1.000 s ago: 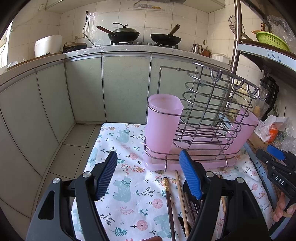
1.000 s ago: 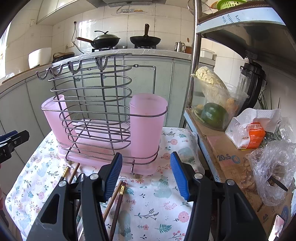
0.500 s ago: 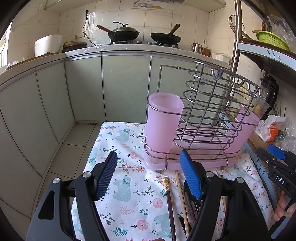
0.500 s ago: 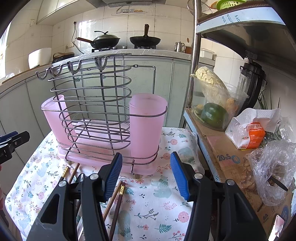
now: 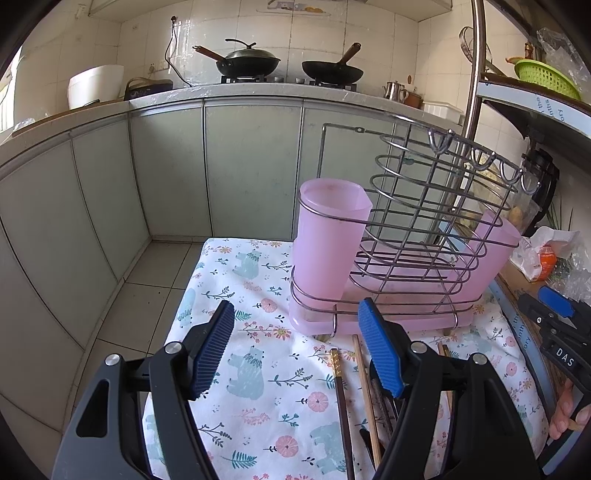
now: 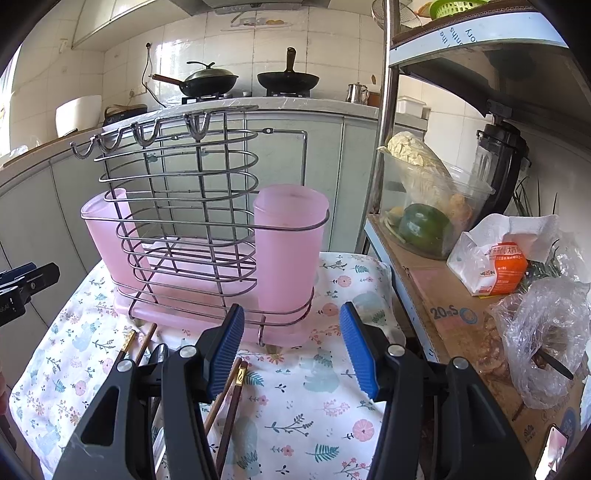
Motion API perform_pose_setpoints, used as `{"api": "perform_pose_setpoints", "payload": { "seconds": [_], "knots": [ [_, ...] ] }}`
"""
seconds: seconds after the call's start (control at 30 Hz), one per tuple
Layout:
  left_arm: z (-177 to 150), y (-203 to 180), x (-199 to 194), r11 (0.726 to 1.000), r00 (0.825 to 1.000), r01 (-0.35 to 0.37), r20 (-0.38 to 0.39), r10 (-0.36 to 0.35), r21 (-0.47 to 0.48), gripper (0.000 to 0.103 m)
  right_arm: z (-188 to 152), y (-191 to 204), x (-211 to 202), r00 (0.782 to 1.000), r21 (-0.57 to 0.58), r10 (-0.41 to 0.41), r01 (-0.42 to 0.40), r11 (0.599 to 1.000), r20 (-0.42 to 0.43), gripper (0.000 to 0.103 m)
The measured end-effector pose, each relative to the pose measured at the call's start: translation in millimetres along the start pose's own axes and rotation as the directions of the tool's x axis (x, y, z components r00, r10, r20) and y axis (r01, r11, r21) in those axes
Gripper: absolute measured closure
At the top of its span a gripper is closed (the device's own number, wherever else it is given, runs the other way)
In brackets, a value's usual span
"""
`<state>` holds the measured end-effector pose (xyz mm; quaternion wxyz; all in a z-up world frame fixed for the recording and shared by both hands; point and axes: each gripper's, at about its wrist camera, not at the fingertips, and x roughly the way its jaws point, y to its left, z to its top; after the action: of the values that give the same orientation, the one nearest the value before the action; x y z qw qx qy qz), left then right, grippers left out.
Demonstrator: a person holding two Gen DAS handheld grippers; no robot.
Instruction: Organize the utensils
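- Hovering over floral cloth [image 5: 258, 398]: L gripper [image 5: 295, 347] & R gripper [image 6: 291, 349], both w/ fingers apart, empty.
- Chopsticks [image 5: 341, 398] lie before wire rack [image 6: 184, 206] w/ pink cups [image 6: 288, 247].

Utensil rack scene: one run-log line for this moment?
left tongs: open, empty | right tongs: open, empty | chopsticks: on floral cloth | pink cups: empty in wire rack

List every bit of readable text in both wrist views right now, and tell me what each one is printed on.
"DAS": white letters on the right gripper, seen from the left wrist view.
"20" then "S": on the cardboard box beside the table.
Orange packet: print is there, too small to read.
Shelf edge strip: letters upside down, not legible.
Dish rack, chopsticks: no text.
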<state>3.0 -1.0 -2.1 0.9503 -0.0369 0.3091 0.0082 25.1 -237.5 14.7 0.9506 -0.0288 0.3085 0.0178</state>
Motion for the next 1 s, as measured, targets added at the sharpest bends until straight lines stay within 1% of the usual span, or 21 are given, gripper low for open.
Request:
{"api": "perform_pose_setpoints", "payload": {
  "seconds": [0.07,0.17,0.27,0.3,0.37,0.4,0.5,0.53,0.57,0.6,0.63,0.67,0.73,0.8,0.83,0.9,1.0],
  "knots": [
    [-0.4,1.5,0.6,1.000,1.000,-0.004,-0.004,0.004,0.008,0.033,-1.2,0.2,-0.5,1.000,-0.006,-0.002,0.002,1.000,-0.005,0.050],
    [-1.6,5.1,3.3,1.000,1.000,0.013,-0.024,-0.013,0.008,0.033,-4.6,-1.6,0.6,1.000,-0.009,0.004,-0.004,1.000,-0.024,0.050],
    [-4.1,8.8,7.5,1.000,0.998,0.025,-0.058,-0.025,0.005,0.033,-9.1,-6.1,4.2,0.998,0.010,0.030,-0.029,1.000,-0.058,0.050],
    [-5.3,10.2,8.7,0.999,0.997,0.035,-0.070,-0.035,0.004,0.041,-10.7,-7.2,6.2,0.997,0.020,0.042,-0.041,0.999,-0.072,0.050],
    [-7.9,12.0,14.2,0.998,0.992,0.056,-0.111,-0.056,0.004,0.048,-14.3,-11.3,10.1,0.992,0.045,0.072,-0.068,0.997,-0.104,0.055],
    [-9.2,12.4,17.1,0.998,0.989,0.065,-0.132,-0.064,0.000,0.054,-16.8,-13.2,12.1,0.989,0.056,0.082,-0.075,0.996,-0.120,0.056],
    [-14.6,13.2,29.6,0.993,0.969,0.116,-0.218,-0.120,-0.031,0.063,-24.1,-19.3,17.1,0.980,0.092,0.119,-0.106,0.990,-0.161,0.058],
    [-16.7,12.4,34.6,0.989,0.957,0.138,-0.250,-0.145,-0.046,0.066,-26.0,-20.3,18.6,0.976,0.101,0.130,-0.114,0.988,-0.173,0.060],
    [-19.4,11.1,39.7,0.986,0.946,0.156,-0.277,-0.166,-0.057,0.071,-28.5,-22.0,21.0,0.970,0.115,0.149,-0.128,0.985,-0.191,0.062],
    [-21.8,9.0,45.4,0.983,0.933,0.173,-0.309,-0.185,-0.066,0.073,-31.1,-23.4,23.8,0.964,0.128,0.167,-0.143,0.981,-0.208,0.066],
    [-25.0,6.5,50.7,0.980,0.921,0.186,-0.336,-0.198,-0.069,0.075,-34.0,-24.3,27.0,0.956,0.138,0.187,-0.158,0.978,-0.227,0.076],
    [-27.7,4.1,55.2,0.978,0.911,0.196,-0.357,-0.209,-0.072,0.078,-36.1,-24.4,29.9,0.948,0.144,0.203,-0.171,0.975,-0.246,0.079],
    [-32.7,-1.6,65.2,0.974,0.886,0.214,-0.406,-0.225,-0.073,0.080,-39.7,-25.7,34.7,0.927,0.166,0.246,-0.205,0.965,-0.284,0.082],
    [-36.6,-7.6,74.4,0.973,0.866,0.218,-0.446,-0.226,-0.071,0.080,-42.0,-27.4,37.5,0.911,0.186,0.275,-0.226,0.956,-0.308,0.085],
    [-37.0,-9.6,77.4,0.973,0.860,0.218,-0.458,-0.226,-0.072,0.080,-43.4,-27.0,39.2,0.906,0.193,0.283,-0.231,0.954,-0.315,0.087],
    [-36.9,-13.3,85.2,0.973,0.847,0.217,-0.482,-0.225,-0.073,0.080,-45.4,-27.7,44.0,0.891,0.213,0.304,-0.243,0.946,-0.337,0.088],
    [-37.8,-19.2,96.7,0.979,0.837,0.199,-0.512,-0.194,-0.046,0.080,-46.3,-26.8,50.2,0.870,0.242,0.336,-0.261,0.935,-0.361,0.088]
  ]
}}
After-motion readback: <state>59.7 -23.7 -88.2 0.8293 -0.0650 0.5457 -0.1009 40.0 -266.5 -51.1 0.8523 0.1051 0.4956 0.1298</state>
